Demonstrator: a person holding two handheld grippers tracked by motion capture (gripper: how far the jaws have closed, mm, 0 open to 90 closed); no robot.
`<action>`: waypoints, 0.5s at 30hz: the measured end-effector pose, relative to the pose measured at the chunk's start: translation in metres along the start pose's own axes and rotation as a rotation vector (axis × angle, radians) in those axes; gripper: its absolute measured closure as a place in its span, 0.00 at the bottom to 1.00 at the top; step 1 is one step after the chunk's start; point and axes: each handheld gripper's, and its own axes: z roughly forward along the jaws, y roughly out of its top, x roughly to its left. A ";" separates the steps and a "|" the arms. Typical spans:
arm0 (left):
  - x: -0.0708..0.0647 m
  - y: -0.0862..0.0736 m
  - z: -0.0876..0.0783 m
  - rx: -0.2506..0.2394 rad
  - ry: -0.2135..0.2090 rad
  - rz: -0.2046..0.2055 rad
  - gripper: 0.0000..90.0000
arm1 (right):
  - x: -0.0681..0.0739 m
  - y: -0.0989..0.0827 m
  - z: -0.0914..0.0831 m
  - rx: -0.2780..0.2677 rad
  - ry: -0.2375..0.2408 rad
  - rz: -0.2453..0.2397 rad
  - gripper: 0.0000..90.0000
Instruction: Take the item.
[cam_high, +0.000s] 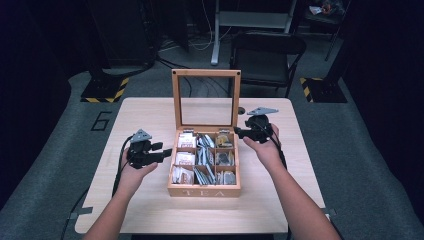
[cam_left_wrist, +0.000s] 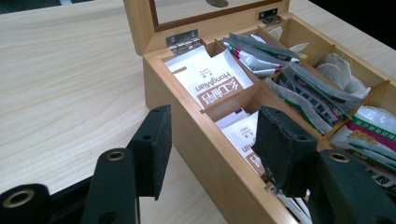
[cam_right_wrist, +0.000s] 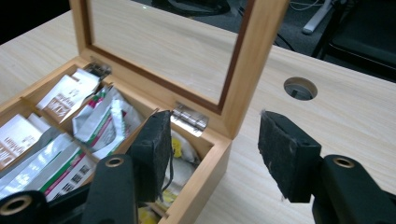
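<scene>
A wooden tea box (cam_high: 204, 190) stands mid-table, its glass lid (cam_high: 206, 73) upright at the back. Its compartments hold white sachets (cam_left_wrist: 212, 84) and green-striped sachets (cam_left_wrist: 299, 93). My left gripper (cam_high: 165, 152) is level at the box's left side, open; in the left gripper view its jaws (cam_left_wrist: 212, 116) straddle the left wall without touching it. My right gripper (cam_high: 236, 132) is at the box's back right corner, open. In the right gripper view one jaw of that gripper (cam_right_wrist: 215, 119) hangs over the corner compartment and the other over the table, with nothing gripped.
The light wooden table (cam_high: 150, 115) has a round cable hole (cam_right_wrist: 299, 88) behind the box on the right. A black folding chair (cam_high: 267, 50) stands past the far edge. Yellow-black striped bases (cam_high: 105, 92) sit on the floor at both back corners.
</scene>
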 end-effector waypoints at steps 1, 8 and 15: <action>0.000 -0.001 0.000 -0.001 0.001 -0.003 0.51 | 0.003 -0.002 -0.002 -0.001 0.006 -0.006 0.49; 0.001 -0.009 -0.002 -0.011 -0.004 -0.034 0.50 | 0.017 -0.011 -0.010 -0.003 0.049 -0.043 0.53; 0.002 -0.014 -0.005 -0.012 -0.001 -0.043 0.49 | 0.034 -0.024 -0.018 -0.006 0.095 -0.075 0.56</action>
